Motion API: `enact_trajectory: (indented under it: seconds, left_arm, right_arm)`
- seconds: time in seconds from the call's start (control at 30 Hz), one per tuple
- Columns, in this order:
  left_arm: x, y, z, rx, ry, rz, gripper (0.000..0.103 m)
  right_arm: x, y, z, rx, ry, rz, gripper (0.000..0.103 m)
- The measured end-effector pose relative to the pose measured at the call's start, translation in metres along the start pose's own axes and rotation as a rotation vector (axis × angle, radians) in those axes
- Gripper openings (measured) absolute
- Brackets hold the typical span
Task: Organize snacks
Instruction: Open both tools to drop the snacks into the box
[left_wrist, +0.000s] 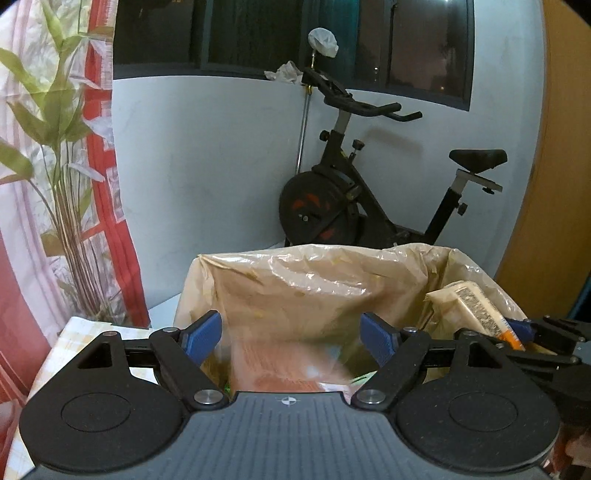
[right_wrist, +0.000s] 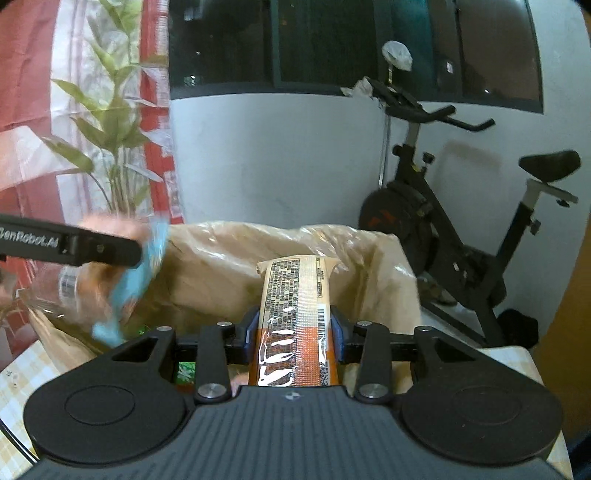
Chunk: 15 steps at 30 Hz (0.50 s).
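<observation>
A box lined with a clear plastic bag (left_wrist: 295, 288) (right_wrist: 221, 266) stands just ahead of both grippers. My left gripper (left_wrist: 291, 338) hovers open over the box's left half. Below its blue pads (left_wrist: 201, 336) a pink-orange and light-blue snack packet (left_wrist: 288, 365) (right_wrist: 125, 273) is motion-blurred and touches neither pad. One left finger (right_wrist: 92, 251) reaches in from the left in the right wrist view. My right gripper (right_wrist: 295, 328) (left_wrist: 517, 332) is shut on a long packet (right_wrist: 295, 306) (left_wrist: 469, 306), beige with print at the far end and orange near the jaws, held over the box's right half.
Green packets (right_wrist: 184, 371) lie inside the box. The box rests on a checked tablecloth (left_wrist: 85, 328). Behind stand a black exercise bike (left_wrist: 351, 192), a leafy plant (left_wrist: 62, 147) with a red-and-white curtain (left_wrist: 103, 184), a white wall and a wooden panel (left_wrist: 561, 184) at right.
</observation>
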<state>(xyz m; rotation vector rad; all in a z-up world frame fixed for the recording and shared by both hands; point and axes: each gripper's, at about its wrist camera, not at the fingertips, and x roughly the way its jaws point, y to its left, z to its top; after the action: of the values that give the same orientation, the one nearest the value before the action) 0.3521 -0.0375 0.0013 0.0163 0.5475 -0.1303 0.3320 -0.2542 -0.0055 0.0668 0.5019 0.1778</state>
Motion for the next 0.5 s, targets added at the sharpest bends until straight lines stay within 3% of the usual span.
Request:
enact_trajectory:
  seconds: [0.2, 0.5]
  left_arm:
    - [-0.019, 0.002, -0.001, 0.026, -0.010, 0.005, 0.085]
    - [-0.067, 0.019, -0.013, 0.019, -0.024, 0.031, 0.085]
  right_arm:
    - [-0.016, -0.007, -0.002, 0.025, -0.018, 0.003, 0.054]
    - [-0.051, 0.001, -0.009, 0.023, -0.044, 0.028, 0.055]
